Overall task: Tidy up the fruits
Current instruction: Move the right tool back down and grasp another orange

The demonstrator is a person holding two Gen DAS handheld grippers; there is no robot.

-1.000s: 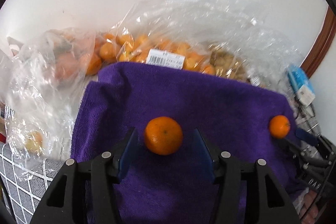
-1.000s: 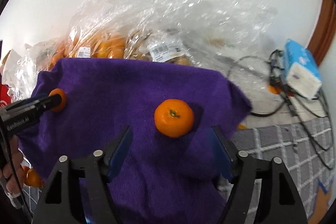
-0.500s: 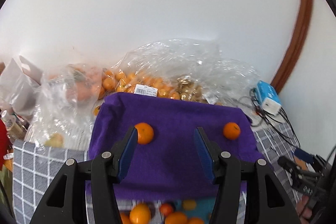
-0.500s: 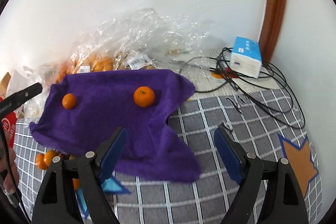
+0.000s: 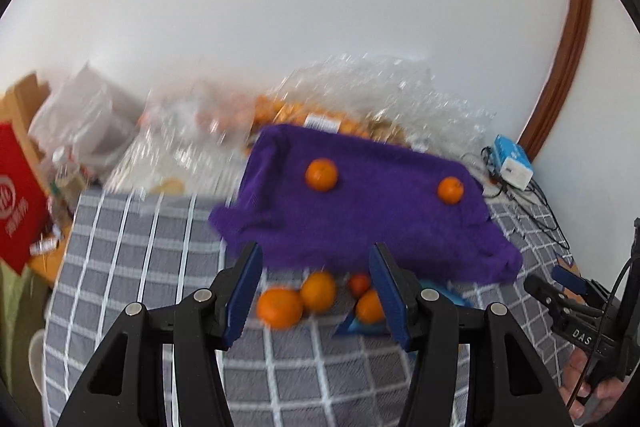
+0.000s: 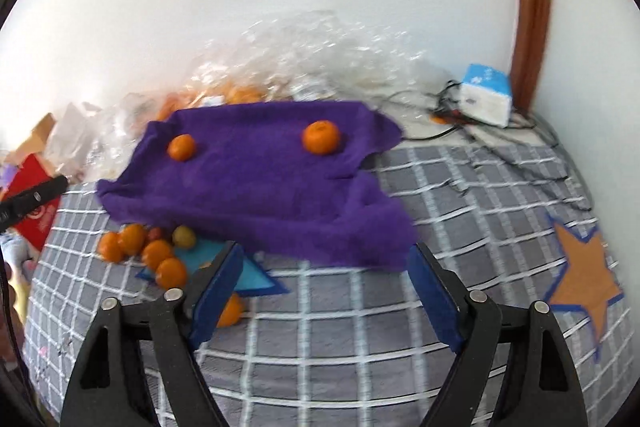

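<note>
A purple towel (image 5: pixel 360 219) (image 6: pixel 260 187) lies on the grey checked cloth with two oranges on it, the left orange (image 5: pixel 321 175) (image 6: pixel 182 147) and the right orange (image 5: pixel 450 189) (image 6: pixel 321 137). Several loose oranges (image 5: pixel 280 307) (image 6: pixel 136 239) sit at the towel's near edge, beside a blue star mat (image 6: pixel 248 275). My left gripper (image 5: pixel 315 249) hangs open, back from the towel, nothing between its pads. My right gripper (image 6: pixel 326 249) is also back from the towel; its wide jaws are closing on nothing. It shows at the right edge of the left wrist view, held by a hand.
Clear plastic bags of fruit (image 5: pixel 360 95) (image 6: pixel 300 59) are heaped against the white wall behind the towel. A blue tissue box (image 5: pixel 514 161) (image 6: pixel 486 95) and cables lie at the back right. A red box (image 5: pixel 20 203) stands on the left. An orange star patch (image 6: pixel 584 279) is on the right.
Both grippers have drawn back and up from the towel, leaving one orange each on it. The loose oranges and checked cloth have come into view.
</note>
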